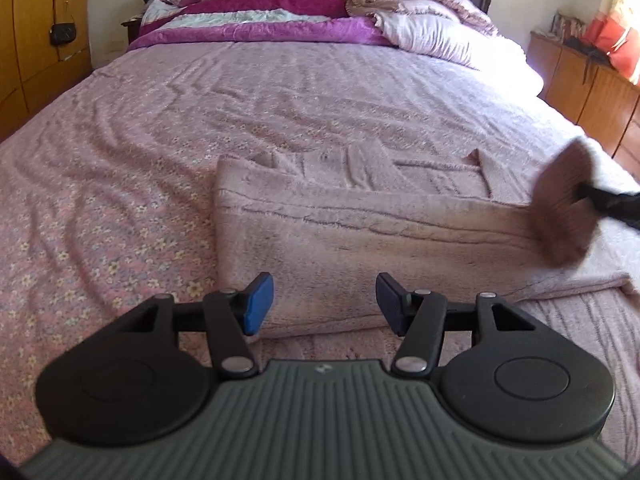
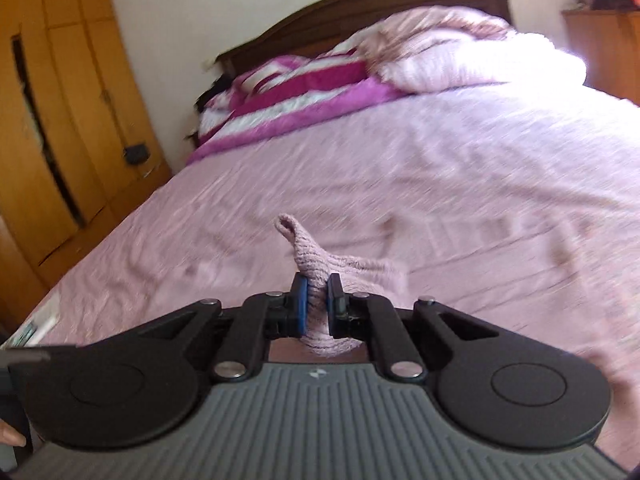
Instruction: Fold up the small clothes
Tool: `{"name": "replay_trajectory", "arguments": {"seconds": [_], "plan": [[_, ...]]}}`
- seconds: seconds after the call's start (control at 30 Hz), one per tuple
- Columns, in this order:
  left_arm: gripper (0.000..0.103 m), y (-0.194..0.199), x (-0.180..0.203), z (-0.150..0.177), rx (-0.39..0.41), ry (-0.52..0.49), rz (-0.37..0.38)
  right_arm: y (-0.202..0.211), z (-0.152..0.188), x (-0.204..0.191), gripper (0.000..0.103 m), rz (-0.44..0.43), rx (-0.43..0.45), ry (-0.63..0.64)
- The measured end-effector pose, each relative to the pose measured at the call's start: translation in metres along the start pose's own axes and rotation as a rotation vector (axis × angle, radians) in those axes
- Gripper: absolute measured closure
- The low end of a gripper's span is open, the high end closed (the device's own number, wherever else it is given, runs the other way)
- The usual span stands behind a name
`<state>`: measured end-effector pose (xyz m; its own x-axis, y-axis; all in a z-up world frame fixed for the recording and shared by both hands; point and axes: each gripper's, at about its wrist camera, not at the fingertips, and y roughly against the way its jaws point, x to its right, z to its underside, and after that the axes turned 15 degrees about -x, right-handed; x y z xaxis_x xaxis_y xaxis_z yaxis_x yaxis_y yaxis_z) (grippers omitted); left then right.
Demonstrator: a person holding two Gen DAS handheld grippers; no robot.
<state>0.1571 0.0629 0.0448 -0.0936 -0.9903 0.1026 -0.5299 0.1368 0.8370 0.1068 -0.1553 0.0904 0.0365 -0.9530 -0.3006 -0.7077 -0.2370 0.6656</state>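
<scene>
A pale pink knitted garment (image 1: 360, 236) lies partly folded on the bed, its near fold right in front of my left gripper (image 1: 324, 304), which is open and empty just above its near edge. My right gripper (image 2: 317, 306) is shut on a bunched corner of the same pink knit (image 2: 308, 256), lifted off the bed. In the left wrist view that lifted corner (image 1: 560, 208) shows blurred at the right, with the right gripper's black tip (image 1: 612, 204) behind it.
The bed is covered by a pink flowered sheet (image 1: 120, 160). A magenta and white quilt (image 1: 260, 12) and a pink blanket (image 1: 432, 24) are heaped at the headboard. A wooden wardrobe (image 2: 52, 120) stands left, a low wooden cabinet (image 1: 588, 92) right.
</scene>
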Motion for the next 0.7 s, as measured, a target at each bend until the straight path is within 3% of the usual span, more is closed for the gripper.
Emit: {"name": "replay_trajectory", "arguments": {"seconds": [0.1,0.37,0.6,0.7], "plan": [[0.045,-0.007,-0.004,-0.001,-0.02,0.017,0.004,0.005,-0.006,0.036,0.093,0.066,0.01,-0.051],[0.045,0.009,-0.005,0.007,0.007,0.03,-0.017,-0.028,0.008,0.113,0.092,0.282,-0.08,-0.174],[0.045,0.041,-0.012,0.022,-0.009,0.037,-0.024,0.005,0.018,0.129,0.09,0.213,-0.021,-0.287],[0.045,0.057,-0.007,0.029,-0.01,-0.004,-0.06,0.028,0.023,0.121,0.077,0.162,0.006,-0.273]]}}
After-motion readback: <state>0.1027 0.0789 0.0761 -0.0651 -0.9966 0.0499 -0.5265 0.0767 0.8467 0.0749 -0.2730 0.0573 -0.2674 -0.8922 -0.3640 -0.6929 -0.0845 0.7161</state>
